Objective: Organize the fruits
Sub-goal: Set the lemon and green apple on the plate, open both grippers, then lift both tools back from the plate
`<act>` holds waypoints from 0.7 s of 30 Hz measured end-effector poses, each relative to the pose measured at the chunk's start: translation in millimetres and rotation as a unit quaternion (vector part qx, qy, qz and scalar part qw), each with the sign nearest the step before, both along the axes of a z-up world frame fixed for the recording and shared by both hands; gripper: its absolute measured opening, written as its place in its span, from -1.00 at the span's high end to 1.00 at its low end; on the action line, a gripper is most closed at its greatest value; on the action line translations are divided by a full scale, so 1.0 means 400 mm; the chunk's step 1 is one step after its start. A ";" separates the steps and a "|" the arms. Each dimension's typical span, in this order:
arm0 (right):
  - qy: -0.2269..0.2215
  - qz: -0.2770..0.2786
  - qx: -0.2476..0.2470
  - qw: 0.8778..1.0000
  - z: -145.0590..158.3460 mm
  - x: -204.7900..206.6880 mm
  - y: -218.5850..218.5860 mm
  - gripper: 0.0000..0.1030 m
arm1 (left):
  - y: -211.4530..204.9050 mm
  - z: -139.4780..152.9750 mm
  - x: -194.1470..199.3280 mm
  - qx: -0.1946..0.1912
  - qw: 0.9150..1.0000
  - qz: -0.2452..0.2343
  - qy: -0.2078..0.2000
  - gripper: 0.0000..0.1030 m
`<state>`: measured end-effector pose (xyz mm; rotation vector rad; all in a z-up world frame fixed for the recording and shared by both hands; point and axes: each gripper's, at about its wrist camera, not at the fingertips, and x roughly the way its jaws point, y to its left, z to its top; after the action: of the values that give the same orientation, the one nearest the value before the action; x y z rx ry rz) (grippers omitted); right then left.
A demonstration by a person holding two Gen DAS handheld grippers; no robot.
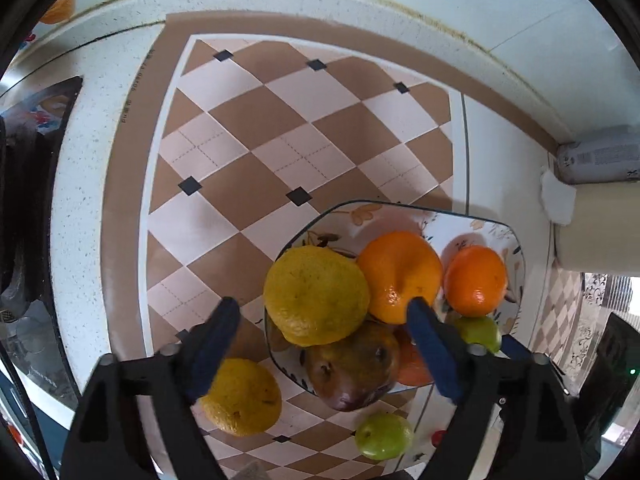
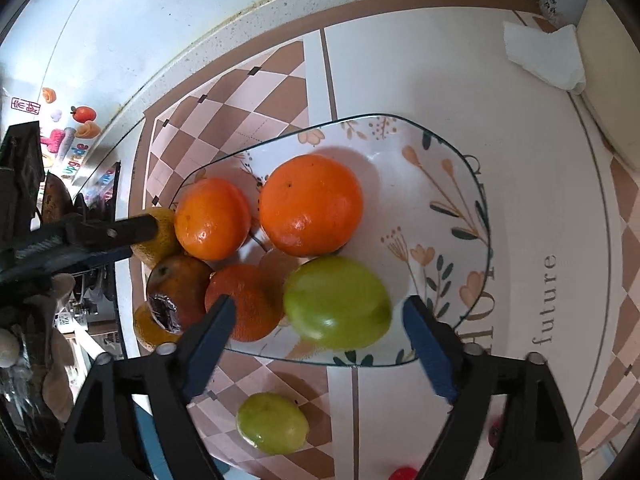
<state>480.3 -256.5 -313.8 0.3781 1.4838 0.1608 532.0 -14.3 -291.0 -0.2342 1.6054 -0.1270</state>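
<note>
Your left tool [image 1: 322, 312] and right tool [image 2: 316, 314] both stand spread, holding nothing. Still loose on the worktop beside the plate's [image 2: 456, 184] near rim: a green fruit [image 2: 272, 423], smooth and likely slippery, and a firm, pitted yellow citrus [image 1: 242, 396]. Pinch each across its widest middle.
</note>
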 end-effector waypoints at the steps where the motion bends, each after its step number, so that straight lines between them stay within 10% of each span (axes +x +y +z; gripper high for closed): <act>1: -0.004 0.004 -0.013 1.000 0.009 -0.006 -0.001 -0.75 | 0.002 0.011 -0.002 0.003 1.000 0.000 -0.005 -0.67; 12: -0.074 0.023 -0.125 0.989 0.142 -0.091 0.008 -0.84 | -0.014 0.148 -0.158 0.110 0.987 -0.013 -0.115 -0.67; 21: -0.109 0.016 -0.142 0.984 0.246 -0.198 -0.005 -0.84 | -0.068 0.223 -0.306 0.128 0.976 -0.018 -0.173 -0.67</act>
<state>401.1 -258.5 -215.5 0.1016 1.2749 0.0148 409.5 -41.6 -201.6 0.0188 1.2624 0.0118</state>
